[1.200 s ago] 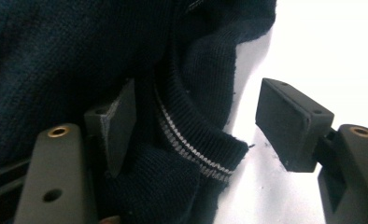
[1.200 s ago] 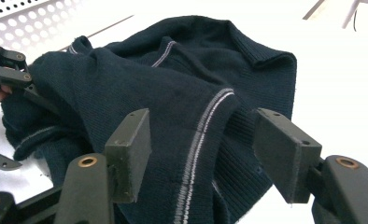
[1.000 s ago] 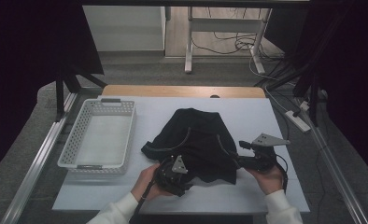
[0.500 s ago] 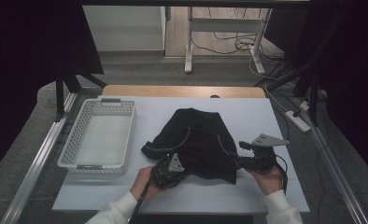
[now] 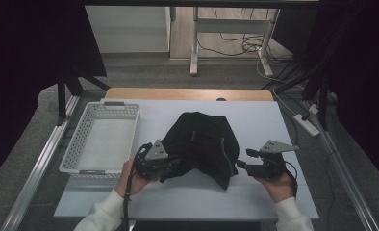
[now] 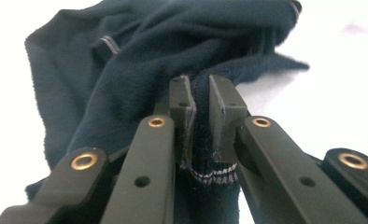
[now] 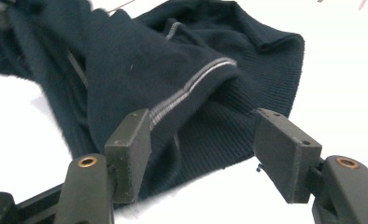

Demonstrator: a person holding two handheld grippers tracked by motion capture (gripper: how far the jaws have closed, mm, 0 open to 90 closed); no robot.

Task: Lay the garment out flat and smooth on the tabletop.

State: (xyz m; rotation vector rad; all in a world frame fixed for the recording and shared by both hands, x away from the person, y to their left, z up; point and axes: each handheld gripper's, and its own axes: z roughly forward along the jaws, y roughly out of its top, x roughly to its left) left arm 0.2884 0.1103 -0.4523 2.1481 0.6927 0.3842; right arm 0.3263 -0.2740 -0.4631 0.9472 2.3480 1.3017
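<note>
Fingers of the left gripper [image 6: 201, 116], having just been closing, are clamping the dark knit garment's [image 5: 204, 144] ribbed hem mid-table; the right gripper [image 7: 210, 154] is gaping beside its edge, so lifting slowly should keep the fabric from slipping.

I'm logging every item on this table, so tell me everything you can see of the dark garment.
The dark garment is a navy, almost black knit piece with ribbed edges and thin pale stripes along some hems. It lies crumpled in a heap on the white table, right of the white basket. The left gripper, whose jaws have just been closing, pinches a striped ribbed edge and lifts that side a little. The right gripper stands open at the other side, its jaws around a ribbed edge without pressing it.
</note>
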